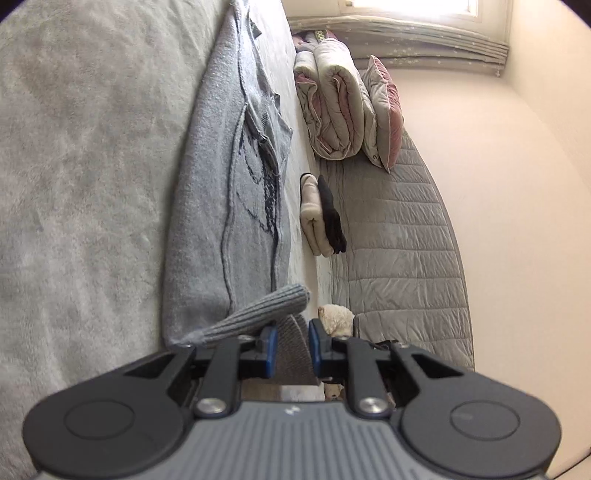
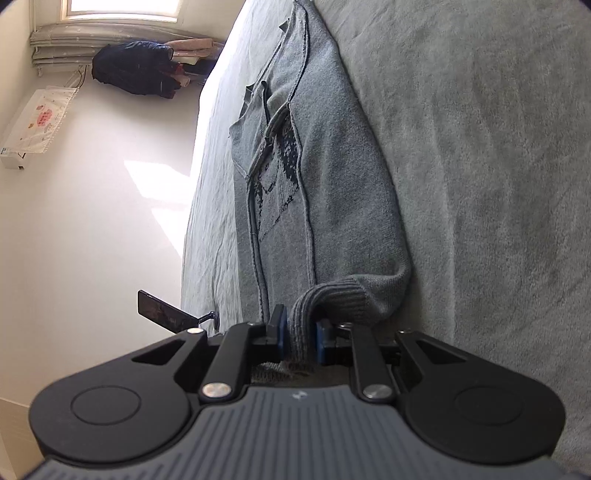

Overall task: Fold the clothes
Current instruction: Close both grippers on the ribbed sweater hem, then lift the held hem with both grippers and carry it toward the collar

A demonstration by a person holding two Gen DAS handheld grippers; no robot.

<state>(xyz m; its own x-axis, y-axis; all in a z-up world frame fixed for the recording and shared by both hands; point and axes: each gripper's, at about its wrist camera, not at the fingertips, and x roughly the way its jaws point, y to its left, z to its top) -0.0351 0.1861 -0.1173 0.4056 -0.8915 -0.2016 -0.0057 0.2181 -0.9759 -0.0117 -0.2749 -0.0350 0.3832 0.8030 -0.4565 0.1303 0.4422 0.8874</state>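
Daylight is admitted by the window (image 1: 410,5), which is blown out; a glare patch is cast on the wall (image 2: 110,221) below it. Edges are bent and vignetted.

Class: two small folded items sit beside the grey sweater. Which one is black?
The thin black one resting on the thicker cream one, on the side nearer the quilt.

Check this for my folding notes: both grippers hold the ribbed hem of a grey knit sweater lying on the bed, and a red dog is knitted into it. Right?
One detail is off. The figure knitted into the grey knit sweater is dark navy, not red, as the right wrist view shows. The rest stands: the left gripper and right gripper each pinch the ribbed hem.
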